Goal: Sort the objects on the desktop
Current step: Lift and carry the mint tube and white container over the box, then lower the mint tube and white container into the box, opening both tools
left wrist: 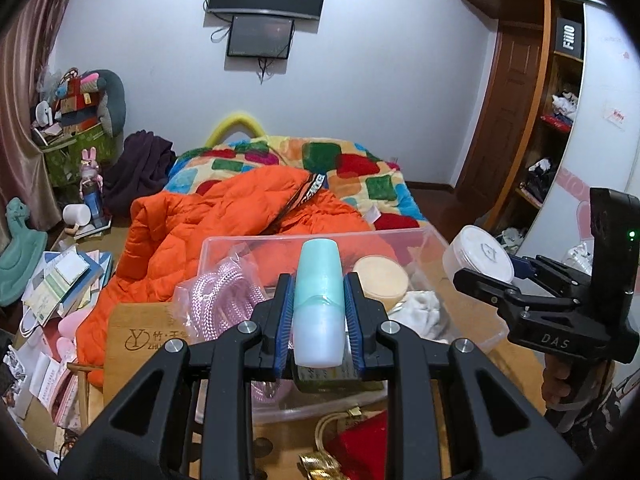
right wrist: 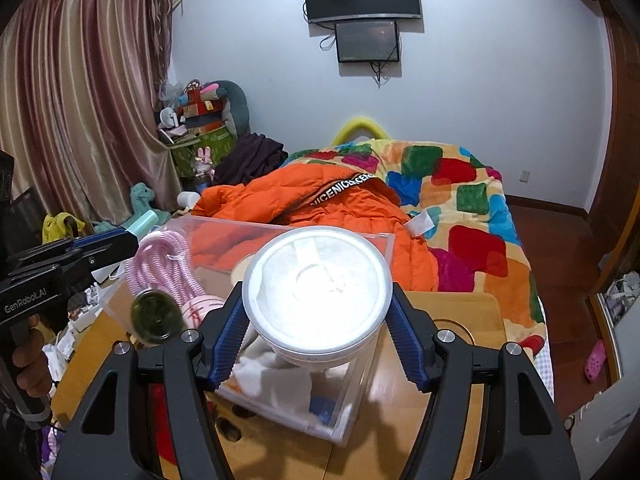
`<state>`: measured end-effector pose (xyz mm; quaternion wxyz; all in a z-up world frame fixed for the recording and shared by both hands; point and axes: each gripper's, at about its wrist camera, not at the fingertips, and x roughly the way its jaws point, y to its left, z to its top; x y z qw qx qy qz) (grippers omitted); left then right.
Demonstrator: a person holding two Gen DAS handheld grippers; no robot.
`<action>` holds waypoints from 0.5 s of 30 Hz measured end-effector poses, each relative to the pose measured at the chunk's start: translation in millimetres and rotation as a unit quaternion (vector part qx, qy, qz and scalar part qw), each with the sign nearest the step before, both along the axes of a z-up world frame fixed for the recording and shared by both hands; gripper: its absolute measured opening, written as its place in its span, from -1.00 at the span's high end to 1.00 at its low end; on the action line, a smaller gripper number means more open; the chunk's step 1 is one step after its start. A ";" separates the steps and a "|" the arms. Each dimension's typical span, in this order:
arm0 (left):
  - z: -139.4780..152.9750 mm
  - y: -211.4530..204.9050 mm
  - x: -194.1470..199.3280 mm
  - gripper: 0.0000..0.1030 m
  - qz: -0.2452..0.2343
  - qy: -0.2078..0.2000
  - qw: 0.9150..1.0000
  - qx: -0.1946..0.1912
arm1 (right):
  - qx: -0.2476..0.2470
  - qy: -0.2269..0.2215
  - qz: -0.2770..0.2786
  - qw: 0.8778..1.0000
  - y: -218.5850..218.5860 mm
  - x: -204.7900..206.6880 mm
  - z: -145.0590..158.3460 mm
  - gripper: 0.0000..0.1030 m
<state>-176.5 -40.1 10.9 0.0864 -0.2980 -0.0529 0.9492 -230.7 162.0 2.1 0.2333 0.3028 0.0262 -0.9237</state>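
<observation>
My left gripper (left wrist: 319,300) is shut on a mint-green and pale blue tube (left wrist: 319,300), held above the near side of a clear plastic bin (left wrist: 224,244). It also shows in the right wrist view (right wrist: 120,240). My right gripper (right wrist: 318,320) is shut on a round white lidded jar (right wrist: 318,284), held above the bin (right wrist: 360,376). The jar also shows in the left wrist view (left wrist: 478,254), right of the bin. In the bin lie a pink rope (left wrist: 228,300), a round beige lid (left wrist: 382,276) and a white cloth (left wrist: 420,308).
The bin stands on a wooden desk (right wrist: 472,360) beside a bed with an orange jacket (left wrist: 224,220). A red item (left wrist: 360,444) and gold foil (left wrist: 318,466) lie at the near desk edge. A dark green glass jar (right wrist: 156,316) stands left of the bin.
</observation>
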 end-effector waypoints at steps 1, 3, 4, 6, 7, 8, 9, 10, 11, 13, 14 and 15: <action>-2.2 0.3 -4.1 0.53 0.001 -0.006 1.000 -0.001 | 0.001 -0.003 0.000 1.000 -1.0 -3.4 -1.9 -0.21; -6.6 1.5 -10.4 0.53 -0.002 -0.016 1.000 0.001 | 0.003 -0.007 0.001 1.000 -2.7 -8.4 -5.4 -0.21; -9.8 2.7 -14.6 0.53 -0.002 -0.023 1.000 0.002 | 0.004 -0.009 0.001 1.000 -3.6 -10.9 -7.5 -0.21; -14.0 4.3 -19.9 0.53 -0.003 -0.031 0.999 0.003 | 0.009 -0.010 0.003 1.000 -5.8 -15.0 -10.9 -0.21; -16.5 5.2 -22.9 0.53 -0.003 -0.037 0.999 0.004 | 0.012 -0.009 0.004 1.000 -7.5 -16.4 -12.0 -0.21; -18.9 6.3 -25.9 0.53 -0.003 -0.042 0.999 0.004 | 0.016 -0.007 0.005 1.000 -9.1 -17.1 -12.7 -0.21; -21.1 7.3 -28.5 0.53 -0.003 -0.046 0.999 0.004 | 0.020 -0.004 0.006 1.000 -10.3 -18.0 -13.1 -0.21; -22.6 8.0 -30.3 0.53 -0.003 -0.048 0.999 0.003 | 0.024 -0.001 0.008 1.000 -11.7 -19.3 -13.4 -0.21; -23.7 9.3 -32.1 0.53 -0.003 -0.050 0.999 0.001 | 0.026 0.000 0.009 1.000 -13.2 -19.7 -13.4 -0.21; -24.5 11.3 -34.8 0.53 -0.003 -0.053 0.999 -0.003 | 0.033 0.003 0.014 0.999 -16.9 -21.4 -14.0 -0.21; -24.9 12.0 -36.0 0.53 -0.004 -0.054 0.999 -0.004 | 0.036 0.002 0.017 0.999 -18.5 -22.5 -14.5 -0.21; -25.2 12.4 -36.5 0.53 -0.004 -0.055 0.998 -0.005 | 0.038 0.001 0.019 0.999 -20.0 -24.5 -15.6 -0.21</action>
